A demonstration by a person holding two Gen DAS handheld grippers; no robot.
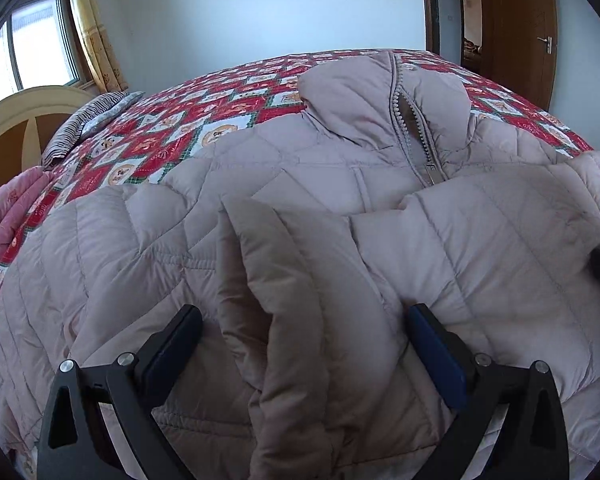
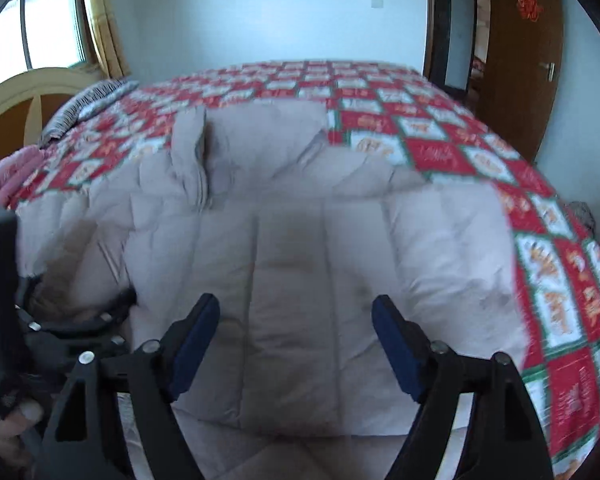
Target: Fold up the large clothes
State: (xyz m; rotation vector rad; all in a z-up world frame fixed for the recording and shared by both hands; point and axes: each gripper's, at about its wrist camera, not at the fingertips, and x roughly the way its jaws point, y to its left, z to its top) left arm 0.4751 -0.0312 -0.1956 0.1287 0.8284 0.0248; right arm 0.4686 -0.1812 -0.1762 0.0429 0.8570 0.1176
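Jacket: a pale quilted puffer jacket [image 1: 340, 168] lies spread on the bed, front up, collar toward the far wall.
Zipper: partly undone at the neck [image 1: 414, 136], pull tab sitting at mid-chest.
Sleeves: one sleeve [image 1: 284, 300] is folded across the body and runs toward the camera; the other [image 1: 492, 232] lies folded over the chest beside it.
Left gripper: jaws [image 1: 304, 344] spread wide, one finger on either side of the folded sleeve (pads not pressing it).
Right gripper: jaws [image 2: 296, 344] spread apart over a flat quilted panel of the jacket, nothing pinched between them (view blurred).
Bedspread: red, white and green patchwork [image 2: 420, 136], bare beyond the collar and along the right side.
Pillow: striped [image 1: 88, 120], at the headboard [image 1: 16, 120] end, left of the jacket.
Room: a window with a yellow curtain [image 1: 92, 24] at left, a brown door [image 1: 520, 32] at right.
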